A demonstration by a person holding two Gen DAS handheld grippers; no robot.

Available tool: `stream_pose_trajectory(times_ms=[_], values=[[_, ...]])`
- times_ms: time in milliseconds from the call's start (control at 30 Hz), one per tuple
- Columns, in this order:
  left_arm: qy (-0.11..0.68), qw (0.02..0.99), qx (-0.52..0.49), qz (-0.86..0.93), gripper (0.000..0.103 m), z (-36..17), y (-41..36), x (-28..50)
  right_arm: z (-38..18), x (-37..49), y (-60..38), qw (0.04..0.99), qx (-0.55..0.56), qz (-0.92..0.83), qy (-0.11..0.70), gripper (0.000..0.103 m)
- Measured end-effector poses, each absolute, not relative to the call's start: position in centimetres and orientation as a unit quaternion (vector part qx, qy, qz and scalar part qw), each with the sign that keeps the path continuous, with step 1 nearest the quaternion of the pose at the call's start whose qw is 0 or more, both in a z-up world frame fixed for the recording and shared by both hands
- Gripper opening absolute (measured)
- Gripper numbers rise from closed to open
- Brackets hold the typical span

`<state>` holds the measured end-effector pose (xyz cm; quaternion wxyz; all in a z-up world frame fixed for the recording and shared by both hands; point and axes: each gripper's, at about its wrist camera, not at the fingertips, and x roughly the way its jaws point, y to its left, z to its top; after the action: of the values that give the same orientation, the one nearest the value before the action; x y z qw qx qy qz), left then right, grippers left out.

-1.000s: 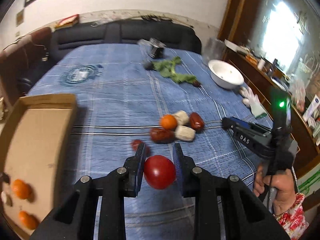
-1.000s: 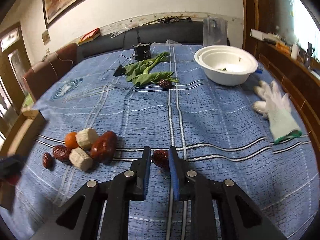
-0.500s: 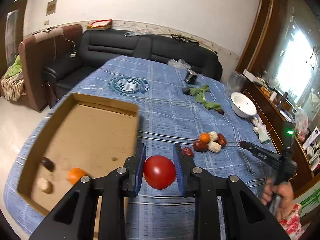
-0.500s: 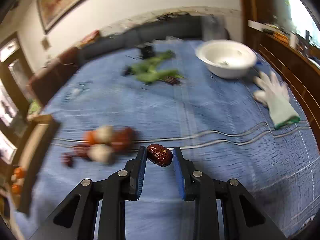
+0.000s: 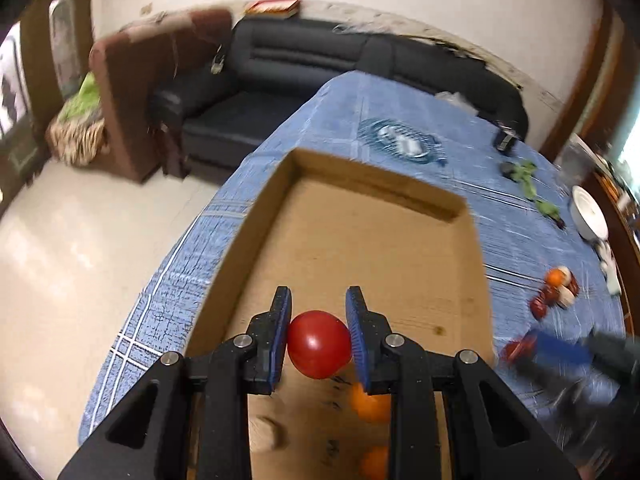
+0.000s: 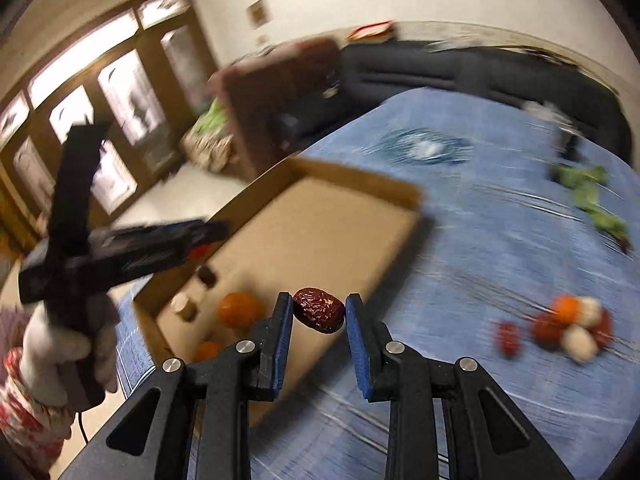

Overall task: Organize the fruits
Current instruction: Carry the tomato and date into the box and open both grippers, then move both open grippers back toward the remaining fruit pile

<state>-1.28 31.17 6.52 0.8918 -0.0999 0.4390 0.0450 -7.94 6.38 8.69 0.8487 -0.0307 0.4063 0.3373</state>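
A black sofa (image 5: 360, 64) stands at the far end of a table with a blue cloth (image 5: 400, 104). A big cardboard box (image 5: 360, 240) lies on it, with oranges (image 6: 239, 310) inside. The left gripper (image 5: 319, 340) hangs over the box, jaws tight on a red tomato (image 5: 319, 344). The right gripper (image 6: 319, 320) hangs near the box's right edge, pinching a small brown date (image 6: 319, 315). More fruits (image 6: 560, 328) sit far right.

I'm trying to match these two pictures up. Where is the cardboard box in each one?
Left wrist view: the cardboard box fills the centre, under the left gripper holding a red tomato.
Right wrist view: the box lies left of centre, beyond the right gripper.
Shared landmark: the black sofa.
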Motion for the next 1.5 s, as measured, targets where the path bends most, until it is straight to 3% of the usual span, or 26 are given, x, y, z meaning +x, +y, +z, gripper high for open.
stream_pose_trajectory(times_ms=[233,367,633,1000,1500], values=[[0.469,0.872,-0.132,0.054,0.028,3.8,33.0,0.8,4.9,-8.7,12.2,0.828,-0.089,0.348,0.431,0.033],[0.458,0.876,-0.14,0.053,0.042,4.2,33.1,0.2,4.6,-8.7,12.0,0.829,-0.091,0.35,0.426,0.034],[0.397,0.898,-0.179,0.058,0.054,8.1,33.0,-3.8,6.0,-9.3,10.8,0.838,-0.054,0.351,0.413,0.034],[0.365,0.901,-0.236,0.002,0.059,10.2,27.5,-9.3,9.0,-11.7,-0.3,0.887,0.054,0.267,0.373,0.034],[0.402,0.9,-0.149,-0.072,0.064,9.8,16.3,-10.0,7.9,-12.9,-17.1,0.916,0.101,0.113,0.372,0.034]])
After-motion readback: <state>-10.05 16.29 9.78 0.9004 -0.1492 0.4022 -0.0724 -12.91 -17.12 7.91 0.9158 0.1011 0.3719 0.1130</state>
